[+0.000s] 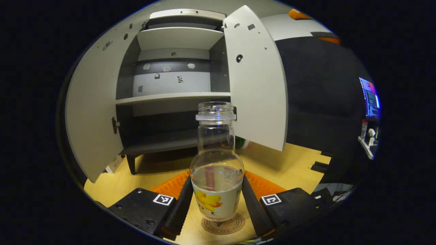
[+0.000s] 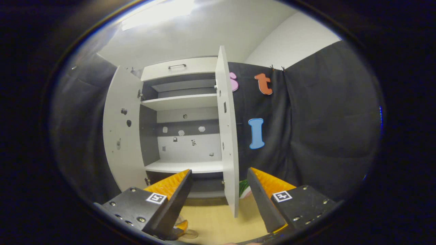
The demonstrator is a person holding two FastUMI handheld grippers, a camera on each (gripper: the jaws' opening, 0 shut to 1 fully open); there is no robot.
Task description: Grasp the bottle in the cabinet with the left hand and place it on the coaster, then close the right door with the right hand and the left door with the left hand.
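Note:
A clear glass bottle point(image 1: 217, 170) with a white and yellow label stands upright on a round coaster point(image 1: 223, 226) on the wooden table. My left gripper point(image 1: 217, 179) is shut on the bottle, one finger against each side of its lower body. Behind it the grey cabinet point(image 1: 173, 98) has both doors open: the left door point(image 1: 92, 112) swung wide, the right door point(image 1: 255, 78) angled toward me. In the right gripper view my right gripper point(image 2: 219, 172) hangs open and empty in front of the cabinet, with the right door point(image 2: 226, 136) seen edge-on between its fingers and the left door point(image 2: 121, 136) beyond.
The cabinet shelves point(image 2: 184, 166) are bare. A small green and white object point(image 1: 242, 143) lies on the table behind the right door. A lit screen point(image 1: 371, 98) stands at the far right. The wooden table point(image 1: 293, 163) stretches to the right of the cabinet.

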